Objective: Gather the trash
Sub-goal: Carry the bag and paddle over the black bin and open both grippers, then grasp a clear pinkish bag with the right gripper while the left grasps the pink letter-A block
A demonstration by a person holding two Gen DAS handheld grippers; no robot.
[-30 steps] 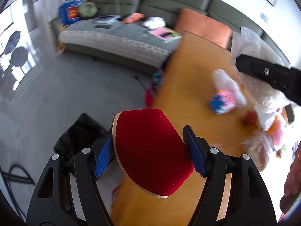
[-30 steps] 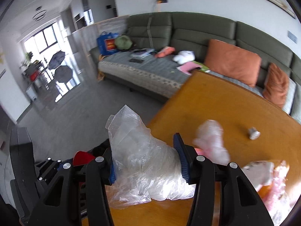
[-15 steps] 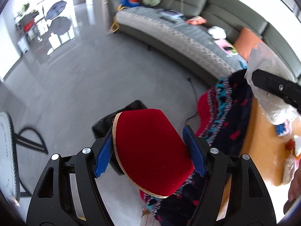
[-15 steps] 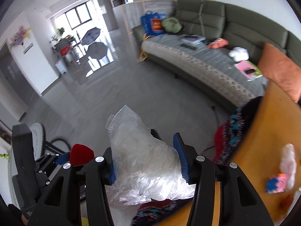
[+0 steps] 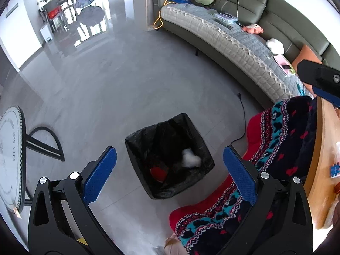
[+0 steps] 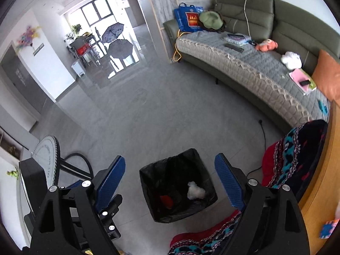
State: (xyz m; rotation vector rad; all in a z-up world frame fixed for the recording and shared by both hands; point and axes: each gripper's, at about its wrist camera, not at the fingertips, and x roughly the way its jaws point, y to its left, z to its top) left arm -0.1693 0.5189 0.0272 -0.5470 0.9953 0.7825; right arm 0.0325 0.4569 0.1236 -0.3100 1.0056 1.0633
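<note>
- Right now your left gripper (image 5: 170,163) hangs over the trash bin (image 5: 136,146), tilted steeply down; its jaws are opening, already wide, with nothing between the blue pads (image 5: 99,174).
- Your right gripper (image 6: 169,175) is just beside it, also aimed down at the bin, jaws opening wide and likewise empty; in the left wrist view only one of its fingers shows, at the far right edge.
- Look into the bin: it stands on the grey floor (image 5: 106,80), lined with a black bag, open at the top.
- Inside, a red piece (image 5: 157,172) lies at the near left of the bottom, and a crumpled clear plastic bag (image 5: 190,159) lies to its right, against the right wall. Both are apart from your pads.
- To the right of the bin, a red, teal and dark patterned blanket (image 5: 276,140) drapes over something beside the wooden table (image 5: 318,148); it does not touch the bin.
- On that table, at the far right, you can make out a small blue-and-white wrapper (image 5: 334,169); other bits near it are too cut off to name.
- Farther back, a long green sofa (image 6: 297,25) with a grey quilted cover runs along the wall, carrying bags, a soft toy and an orange cushion.
- At the left edge stands a round fan (image 5: 9,155) on a curved base.
</note>
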